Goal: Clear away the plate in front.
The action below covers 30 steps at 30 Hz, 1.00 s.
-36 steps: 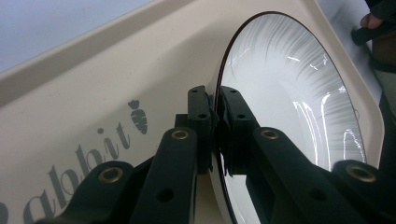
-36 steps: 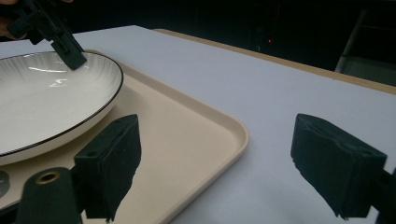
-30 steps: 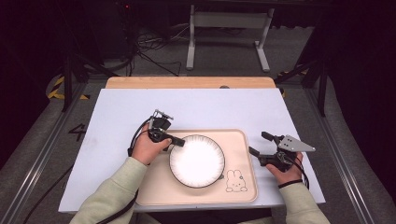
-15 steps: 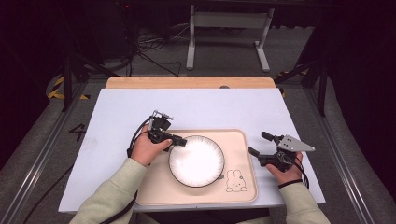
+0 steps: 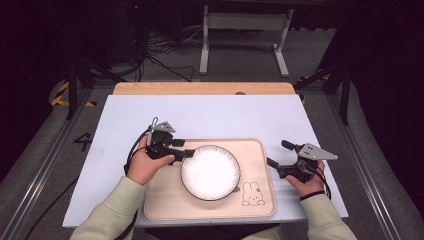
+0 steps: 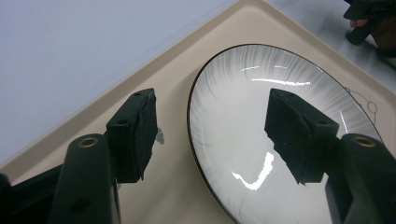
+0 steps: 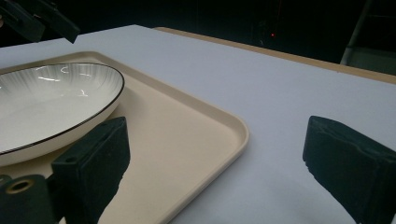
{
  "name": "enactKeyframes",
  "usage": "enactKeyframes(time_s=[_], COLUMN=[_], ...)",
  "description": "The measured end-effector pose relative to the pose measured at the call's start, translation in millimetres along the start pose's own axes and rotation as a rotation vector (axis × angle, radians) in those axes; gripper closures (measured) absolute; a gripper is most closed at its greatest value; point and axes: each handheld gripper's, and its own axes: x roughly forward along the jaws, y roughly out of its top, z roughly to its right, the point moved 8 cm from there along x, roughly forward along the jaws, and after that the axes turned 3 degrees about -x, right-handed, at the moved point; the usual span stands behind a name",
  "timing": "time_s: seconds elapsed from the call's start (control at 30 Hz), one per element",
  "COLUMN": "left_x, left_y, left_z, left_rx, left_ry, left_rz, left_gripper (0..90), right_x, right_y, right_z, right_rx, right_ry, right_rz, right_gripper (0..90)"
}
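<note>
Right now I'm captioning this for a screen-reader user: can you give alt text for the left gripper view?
A white plate with a thin dark rim sits on a beige tray, seen between the left gripper's two open black jaws, which straddle its near rim without touching. The pale table lies beyond.

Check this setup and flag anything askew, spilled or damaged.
Nothing stands out. The white dark-rimmed ceramic plate lies flat and unbroken in the beige plastic tray with a rabbit drawing, which sits square on the pale table. No spills.

Left gripper (image 5: 186, 154) jaws just opening, apart, nothing pressed; right gripper (image 5: 271, 163) likewise, seemingly level.
</note>
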Motion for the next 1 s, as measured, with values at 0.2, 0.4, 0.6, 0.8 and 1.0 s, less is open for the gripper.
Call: enactKeyframes(time_s=[0.2, 0.4, 0.6, 0.8, 1.0], left_x=[-14.1, -29.7, -48.2, -62.0, -72.3], left_y=[-6.9, -15.9, -23.6, -32.5, -45.9], left_z=[-0.5, -4.2, -9.7, -12.8, -16.4], left_rx=[0.033, 0.064, 0.068, 0.078, 0.073], left_ry=[0.027, 0.032, 0.042, 0.059, 0.064], left_rz=[0.027, 0.066, 0.119, 0.16, 0.192], left_gripper=[28.6, 26.8, 25.6, 22.4, 20.0], right_x=[2.5, 9.8, 10.0, 5.1, 0.8], right_y=[-0.9, -3.9, -13.3, -7.2, 0.1], right_z=[-0.4, -0.9, 3.0, 10.3, 10.8], right_rx=[0.001, 0.004, 0.203, 0.167, 0.146], right_ry=[0.012, 0.035, 0.039, 0.018, 0.022], right_rz=[-0.027, -0.105, -0.213, -0.193, -0.173], right_gripper=[9.4, 15.0, 9.2, 5.9, 4.1])
